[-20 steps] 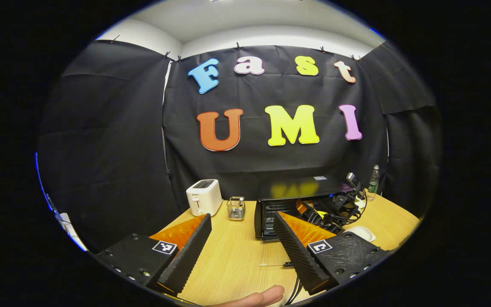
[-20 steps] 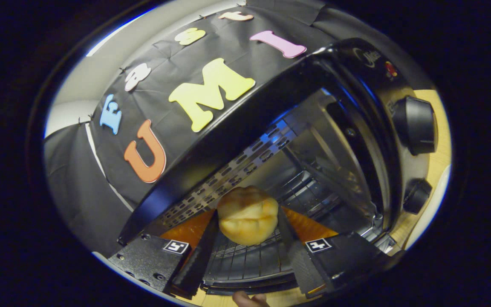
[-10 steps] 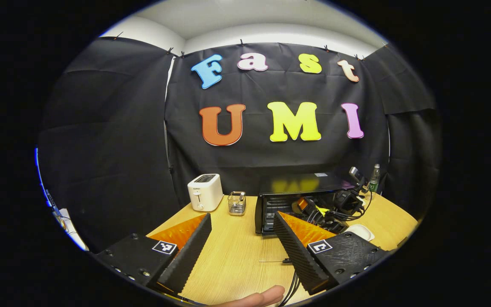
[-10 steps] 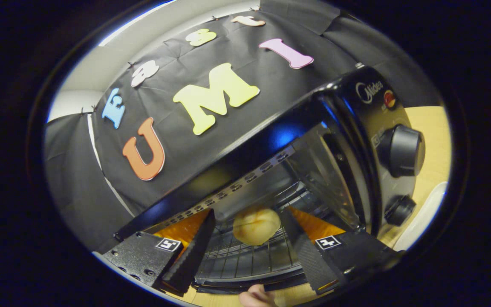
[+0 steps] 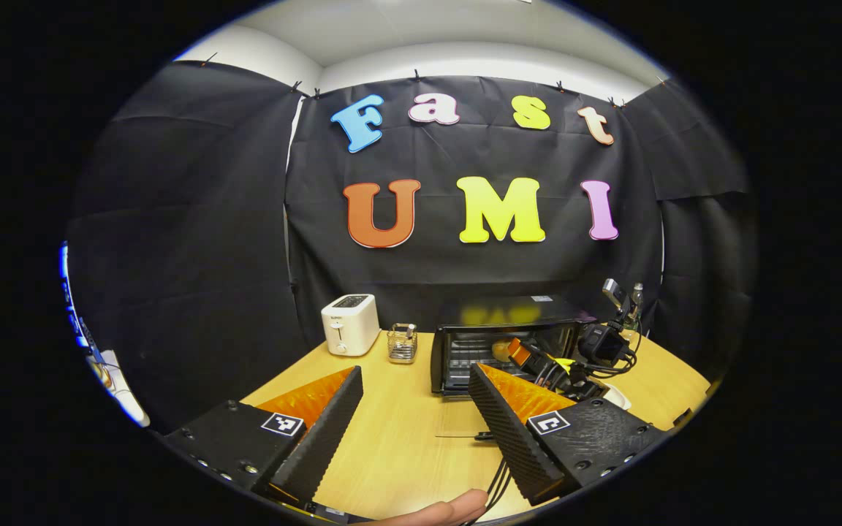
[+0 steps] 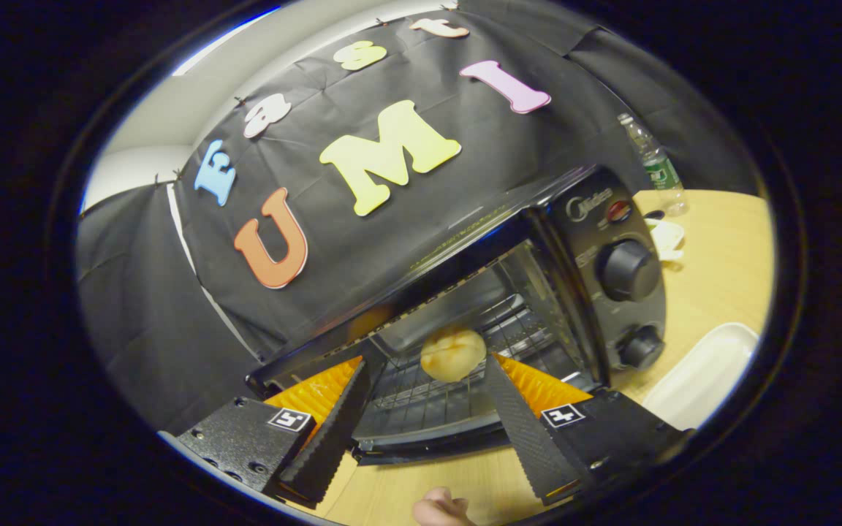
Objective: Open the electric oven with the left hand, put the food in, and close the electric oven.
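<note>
The electric oven point(image 6: 509, 292) stands open near the tabletop's point(image 5: 406, 438) back edge, and a bread roll point(image 6: 453, 353) lies on its wire rack point(image 6: 428, 398). The right gripper point(image 6: 427, 409) is released and empty at the oven's mouth. The left gripper point(image 5: 415, 416) is spread, empty, above the front edge.

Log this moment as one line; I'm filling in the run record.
stage: food placed | bun: on oven rack, free | door: open | right gripper: open, outside oven | left gripper: open, away | next: close door

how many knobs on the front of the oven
2, both on the oven's right-hand control panel: a larger knob above, a smaller knob below it. None seems hidden.
</note>
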The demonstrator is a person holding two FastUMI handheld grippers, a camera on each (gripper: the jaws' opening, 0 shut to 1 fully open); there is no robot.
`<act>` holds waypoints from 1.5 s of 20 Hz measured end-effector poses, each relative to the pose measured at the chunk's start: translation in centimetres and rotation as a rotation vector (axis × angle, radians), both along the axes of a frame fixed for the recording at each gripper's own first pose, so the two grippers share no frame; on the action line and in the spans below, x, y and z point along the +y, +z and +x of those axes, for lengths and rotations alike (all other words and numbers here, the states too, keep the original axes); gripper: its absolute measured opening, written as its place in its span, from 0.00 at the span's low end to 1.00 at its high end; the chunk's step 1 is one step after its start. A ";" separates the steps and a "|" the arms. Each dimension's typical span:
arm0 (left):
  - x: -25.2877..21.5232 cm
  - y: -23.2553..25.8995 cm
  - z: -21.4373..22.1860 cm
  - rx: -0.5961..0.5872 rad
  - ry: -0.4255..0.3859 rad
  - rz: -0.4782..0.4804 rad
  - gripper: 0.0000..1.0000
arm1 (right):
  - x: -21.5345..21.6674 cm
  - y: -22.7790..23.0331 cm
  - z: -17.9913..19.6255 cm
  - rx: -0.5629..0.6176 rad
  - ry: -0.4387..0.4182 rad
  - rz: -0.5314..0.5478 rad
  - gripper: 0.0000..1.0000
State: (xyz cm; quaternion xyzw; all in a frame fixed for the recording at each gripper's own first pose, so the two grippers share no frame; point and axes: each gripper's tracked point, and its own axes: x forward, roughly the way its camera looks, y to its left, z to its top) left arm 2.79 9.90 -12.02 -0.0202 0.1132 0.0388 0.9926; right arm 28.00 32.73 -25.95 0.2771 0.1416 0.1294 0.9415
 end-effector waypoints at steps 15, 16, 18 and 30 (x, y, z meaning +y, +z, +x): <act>-9.2 -14.1 2.6 0.303 -0.099 -0.157 0.95 | -17.7 11.3 -14.5 -0.120 -0.039 -0.180 0.94; -10.2 -14.7 2.8 0.318 -0.123 -0.170 0.95 | -19.2 11.1 -14.6 -0.139 -0.056 -0.196 0.94; -11.9 -16.7 2.6 0.365 -0.163 -0.184 0.95 | -21.8 13.0 -16.3 -0.166 -0.093 -0.223 0.94; -15.5 -23.2 2.0 0.553 -0.229 -0.146 0.95 | -30.2 21.0 -23.0 -0.335 -0.227 -0.443 0.94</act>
